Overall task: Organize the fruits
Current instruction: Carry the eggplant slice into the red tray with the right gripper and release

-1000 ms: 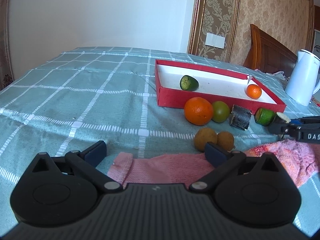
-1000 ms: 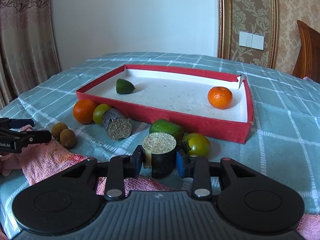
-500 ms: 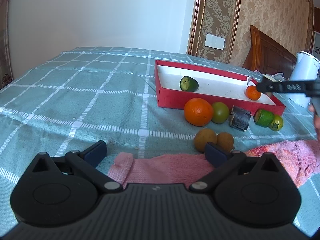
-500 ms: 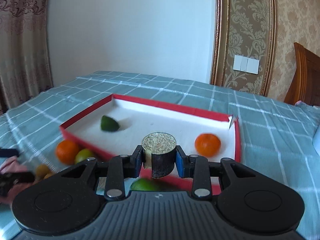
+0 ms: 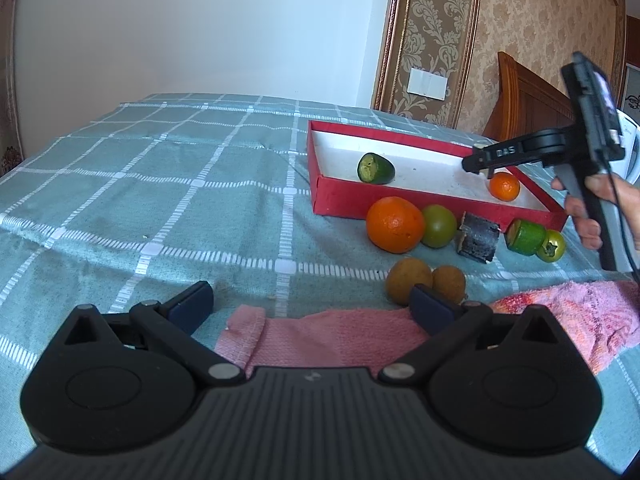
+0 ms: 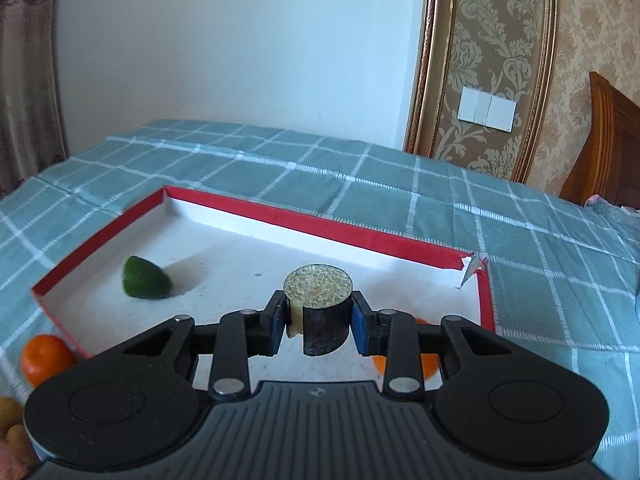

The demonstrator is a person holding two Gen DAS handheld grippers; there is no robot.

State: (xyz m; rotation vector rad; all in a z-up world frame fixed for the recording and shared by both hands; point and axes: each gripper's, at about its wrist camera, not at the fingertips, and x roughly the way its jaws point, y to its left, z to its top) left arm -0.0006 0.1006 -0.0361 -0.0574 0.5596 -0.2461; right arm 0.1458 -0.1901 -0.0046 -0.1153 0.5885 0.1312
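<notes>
Right gripper (image 6: 319, 326), fingers clamped on a dark-skinned sugarcane piece (image 6: 320, 312), hovering above the red tray (image 6: 332, 226). Left gripper (image 5: 310, 304) spread wide, empty. Risk: released high, rolling into the small orange (image 5: 504, 186) or bouncing over the rim.

In the right wrist view the small orange (image 6: 404, 360) lies mostly hidden behind the right gripper (image 6: 319, 324), and the green piece (image 6: 145, 283) is blurred.

- "DAS" in pale letters stands on the black finger arm of the right gripper (image 5: 478, 164), above the red tray (image 5: 400, 200).
- No other text is readable.
</notes>
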